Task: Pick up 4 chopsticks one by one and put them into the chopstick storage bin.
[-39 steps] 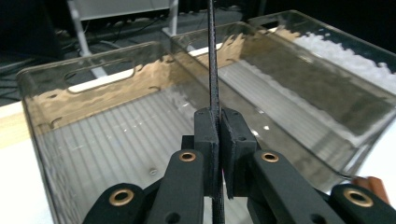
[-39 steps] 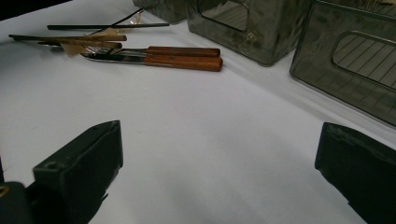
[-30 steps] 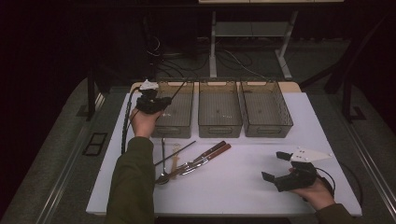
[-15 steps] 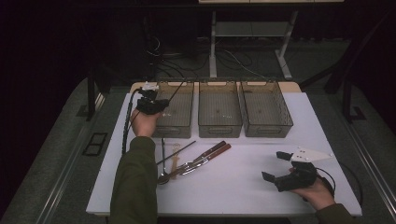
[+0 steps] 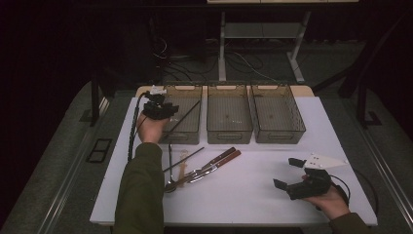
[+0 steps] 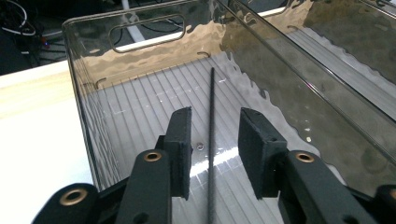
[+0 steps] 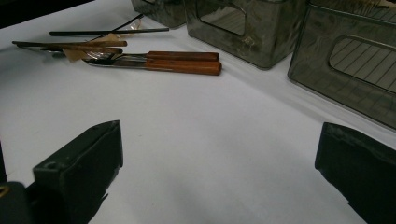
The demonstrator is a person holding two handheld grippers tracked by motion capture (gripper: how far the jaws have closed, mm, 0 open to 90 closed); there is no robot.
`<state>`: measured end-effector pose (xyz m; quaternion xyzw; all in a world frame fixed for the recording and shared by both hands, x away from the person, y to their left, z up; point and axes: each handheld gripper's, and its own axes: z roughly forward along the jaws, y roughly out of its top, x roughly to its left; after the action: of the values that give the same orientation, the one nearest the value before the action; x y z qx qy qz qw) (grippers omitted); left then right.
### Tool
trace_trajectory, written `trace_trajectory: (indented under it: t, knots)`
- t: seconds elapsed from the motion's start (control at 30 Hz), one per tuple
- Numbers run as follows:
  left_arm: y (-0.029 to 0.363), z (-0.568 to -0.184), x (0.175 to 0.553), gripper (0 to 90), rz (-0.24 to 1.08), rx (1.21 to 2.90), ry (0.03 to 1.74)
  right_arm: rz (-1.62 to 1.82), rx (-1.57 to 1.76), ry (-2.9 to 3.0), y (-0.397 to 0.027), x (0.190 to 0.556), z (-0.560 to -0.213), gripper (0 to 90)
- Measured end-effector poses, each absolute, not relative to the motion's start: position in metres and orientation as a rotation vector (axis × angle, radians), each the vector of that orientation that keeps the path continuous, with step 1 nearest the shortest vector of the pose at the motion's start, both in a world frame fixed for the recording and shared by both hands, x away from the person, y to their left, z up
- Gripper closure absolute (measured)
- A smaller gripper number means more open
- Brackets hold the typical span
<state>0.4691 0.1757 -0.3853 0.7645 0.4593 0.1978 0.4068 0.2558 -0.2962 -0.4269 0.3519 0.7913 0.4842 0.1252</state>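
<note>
My left gripper [image 5: 171, 108] is held over the near left corner of the left clear bin [image 5: 192, 90]. In the left gripper view its jaws [image 6: 215, 116] have just been opening. A thin black chopstick [image 6: 212, 93] runs between the pads without touching them and lies along the bin's ribbed floor. That chopstick [image 5: 185, 117] shows slanted inside the bin in the high view. My right gripper [image 5: 286, 172] rests low over the white table [image 5: 253, 195] at the right, open wide with nothing between its jaws [image 7: 219, 135].
Two more clear bins, the middle bin [image 5: 229, 127] and the right bin [image 5: 278, 130], stand in a row beside the left one. Wooden-handled cutlery [image 7: 182, 61], another black chopstick [image 7: 107, 32] and a spoon lie in a loose pile [image 5: 199, 168] at the table's middle.
The black chopstick now lies slanted in the left bin, away from the left gripper. Neither hand has shifted.
</note>
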Motion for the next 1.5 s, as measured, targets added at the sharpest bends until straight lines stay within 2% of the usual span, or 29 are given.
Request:
trace_trajectory:
  t: [0.47, 1.07, 1.5]
  knots:
    - [0.167, -0.376, 0.452, 44.4, 0.404, 1.994, 1.002, 1.423, 1.029, 2.3, -0.297, 0.256, -0.426, 1.1]
    - [0.164, -0.347, 0.405, 31.0, 0.366, 1.983, 0.802, 1.42, 1.034, 2.295, -0.298, 0.256, -0.427, 1.1]
    - [0.166, -0.357, 0.371, 24.9, 0.32, 2.006, 0.734, 1.418, 1.043, 2.294, -0.298, 0.257, -0.427, 1.2]
